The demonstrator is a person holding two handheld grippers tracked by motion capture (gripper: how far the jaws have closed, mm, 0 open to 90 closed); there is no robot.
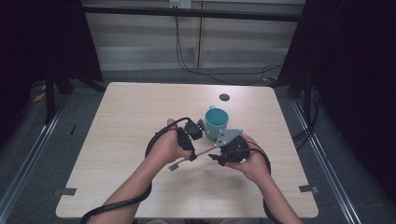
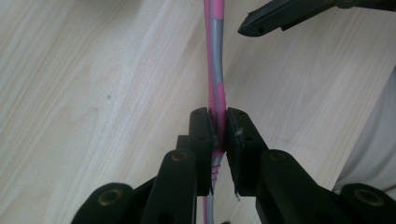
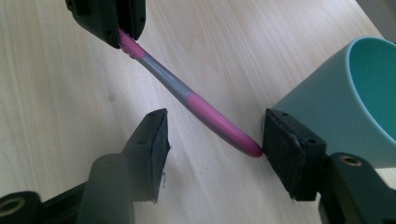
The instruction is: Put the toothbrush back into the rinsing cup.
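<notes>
- The toothbrush point(image 3: 196, 105) runs as a long diagonal in the right gripper view, from the upper left down to centre right, above the table point(image 1: 116, 121).
- The left hand-held gripper point(image 2: 217, 133) is clamped on its middle.
- The right hand-held gripper point(image 3: 212, 149) stands apart, straddling the pink handle end (which nearly touches one pad), so it is the nearer one for a take-over.
- The teal cup point(image 1: 216, 122) sits just beyond, right of centre in the high view.
</notes>
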